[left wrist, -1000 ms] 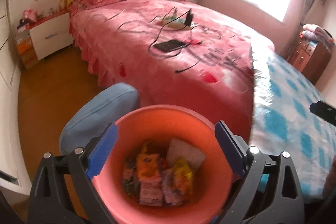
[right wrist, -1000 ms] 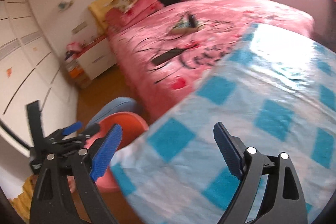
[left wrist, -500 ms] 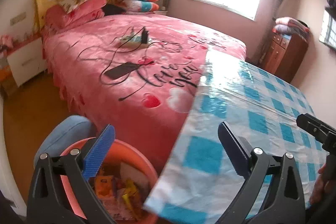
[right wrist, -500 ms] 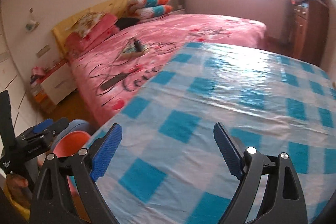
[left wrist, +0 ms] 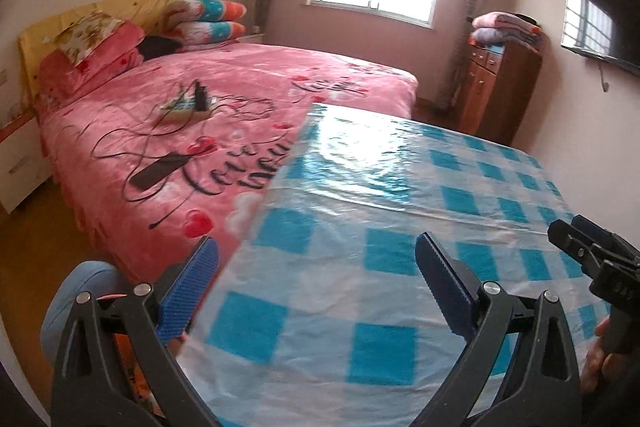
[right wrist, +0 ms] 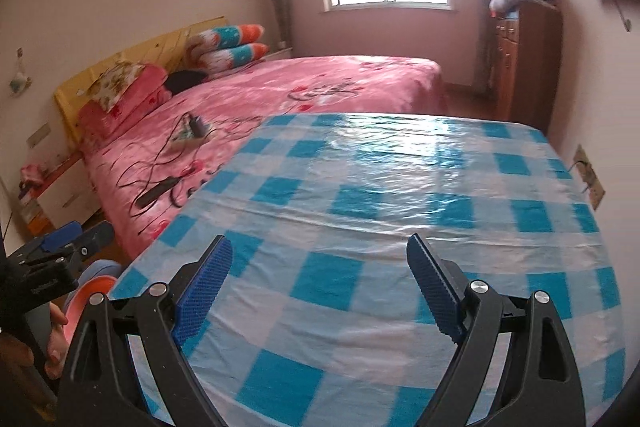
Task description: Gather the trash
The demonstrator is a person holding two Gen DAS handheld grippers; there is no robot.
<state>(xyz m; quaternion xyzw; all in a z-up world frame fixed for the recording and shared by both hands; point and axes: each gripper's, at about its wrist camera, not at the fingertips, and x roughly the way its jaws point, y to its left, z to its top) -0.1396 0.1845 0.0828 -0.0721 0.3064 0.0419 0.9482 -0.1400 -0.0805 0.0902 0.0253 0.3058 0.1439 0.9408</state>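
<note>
Table cover [right wrist: 360, 187]: blue-and-white check. Bedspread [left wrist: 248, 95]: pink, red hearts, black script. Headboard [right wrist: 132, 63]: yellow. Bin [right wrist: 90, 291]: orange-pink. Gripper pads [right wrist: 204, 279]: blue.

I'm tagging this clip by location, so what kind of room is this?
A home bedroom, most likely. There is a bed with a pink quilt, stacked pillows against its headboard, and a wooden dresser topped with folded blankets. A table under a blue checked cloth stands close beside the bed.
</note>
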